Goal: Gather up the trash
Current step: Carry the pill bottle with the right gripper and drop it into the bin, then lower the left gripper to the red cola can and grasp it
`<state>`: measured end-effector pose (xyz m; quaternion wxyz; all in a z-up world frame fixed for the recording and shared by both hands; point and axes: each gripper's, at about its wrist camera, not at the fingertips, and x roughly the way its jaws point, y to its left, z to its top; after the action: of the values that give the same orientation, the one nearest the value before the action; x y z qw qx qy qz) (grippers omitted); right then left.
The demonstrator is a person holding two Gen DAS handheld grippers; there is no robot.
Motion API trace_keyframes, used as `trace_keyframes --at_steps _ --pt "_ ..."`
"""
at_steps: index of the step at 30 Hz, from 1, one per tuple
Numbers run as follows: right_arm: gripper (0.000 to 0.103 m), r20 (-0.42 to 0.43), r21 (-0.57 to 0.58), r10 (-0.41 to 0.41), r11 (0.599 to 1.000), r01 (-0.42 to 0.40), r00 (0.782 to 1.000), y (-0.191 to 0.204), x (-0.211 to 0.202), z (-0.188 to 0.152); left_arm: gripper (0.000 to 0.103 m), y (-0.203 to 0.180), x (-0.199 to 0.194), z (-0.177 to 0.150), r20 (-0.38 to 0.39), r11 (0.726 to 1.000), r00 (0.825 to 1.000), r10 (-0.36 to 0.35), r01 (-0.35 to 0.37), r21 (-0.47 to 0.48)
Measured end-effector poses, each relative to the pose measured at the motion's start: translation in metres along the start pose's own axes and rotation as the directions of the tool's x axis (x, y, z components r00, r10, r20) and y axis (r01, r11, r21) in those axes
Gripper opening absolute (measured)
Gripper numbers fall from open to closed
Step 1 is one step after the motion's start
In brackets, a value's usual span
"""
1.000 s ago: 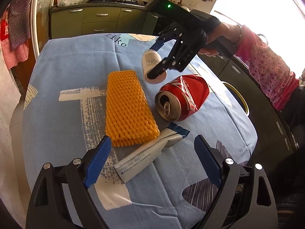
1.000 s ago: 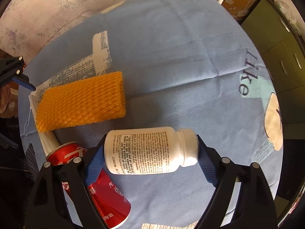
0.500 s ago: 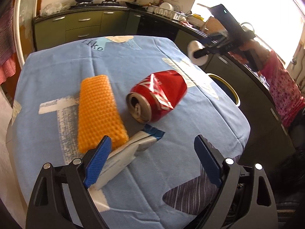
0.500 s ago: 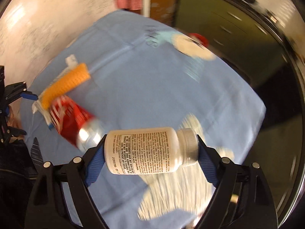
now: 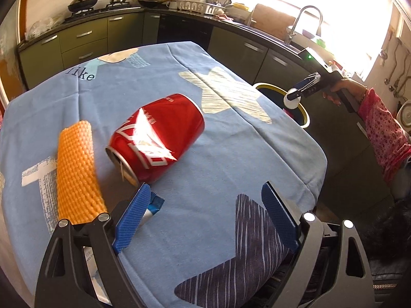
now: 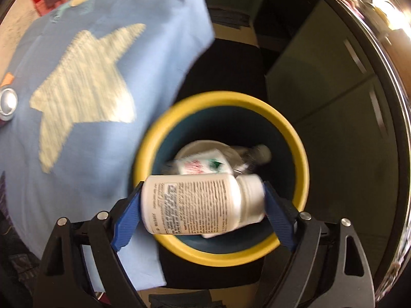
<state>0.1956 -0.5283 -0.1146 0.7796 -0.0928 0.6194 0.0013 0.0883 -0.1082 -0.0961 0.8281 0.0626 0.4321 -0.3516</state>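
Kitchen bin below right gripper, jaws clamping light, stiff bottle end-to-end; left gripper wide, can ahead.

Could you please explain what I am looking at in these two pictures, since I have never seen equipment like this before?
There is no robot here: a person holds a hand-held two-finger gripper in each hand, and each carries a wide-angle camera looking along its blue-padded fingers. One picture comes from the left gripper, which is open and empty above a table covered with a blue cloth. On the cloth lie a red can on its side, an orange foam net and a tube, mostly hidden behind the finger. The other picture comes from the right gripper, also seen in the left view off the table's edge. It is shut on a white bottle, held over a yellow-rimmed bin that already contains some trash.
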Motion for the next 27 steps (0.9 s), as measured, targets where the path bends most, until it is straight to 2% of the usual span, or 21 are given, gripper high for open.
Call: trace_keyframes --at_steps 3,7,12,18,20,23,27 --pt "0.087 0.058 0.068 0.031 0.997 -0.035 0.998 -0.012 -0.007 -0.006 0.087 -0.005 0.002 0.003 -0.009 1.0 1.0 0.007 -0.007 0.019" --pt "0.087 0.159 0.083 0.047 0.995 -0.061 0.986 0.006 -0.027 -0.019 0.087 -0.008 0.005 0.007 -0.022 0.999 1.0 0.013 -0.012 0.039" --pt "0.089 0.305 0.108 0.158 0.974 -0.199 0.939 0.029 -0.046 -0.042 0.087 -0.005 0.006 0.013 -0.042 0.996 0.998 0.046 -0.042 0.084" --pt "0.089 0.384 0.102 0.267 0.939 -0.328 0.884 0.057 -0.055 -0.06 0.089 0.003 0.005 0.03 -0.048 0.978 0.992 0.118 -0.108 0.178" --pt "0.089 0.394 0.091 0.291 0.931 -0.352 0.872 0.063 -0.055 -0.06 0.091 0.007 0.007 0.038 -0.051 0.962 0.986 0.156 -0.14 0.234" --pt "0.089 0.402 0.086 0.315 0.922 -0.378 0.86 0.076 -0.055 -0.065 0.091 0.012 0.014 0.049 -0.062 0.937 0.982 0.176 -0.148 0.316" --pt "0.089 0.4 0.094 0.327 0.915 -0.393 0.856 0.086 -0.053 -0.07 0.091 0.014 0.028 0.062 -0.076 0.887 0.977 0.198 -0.146 0.439"
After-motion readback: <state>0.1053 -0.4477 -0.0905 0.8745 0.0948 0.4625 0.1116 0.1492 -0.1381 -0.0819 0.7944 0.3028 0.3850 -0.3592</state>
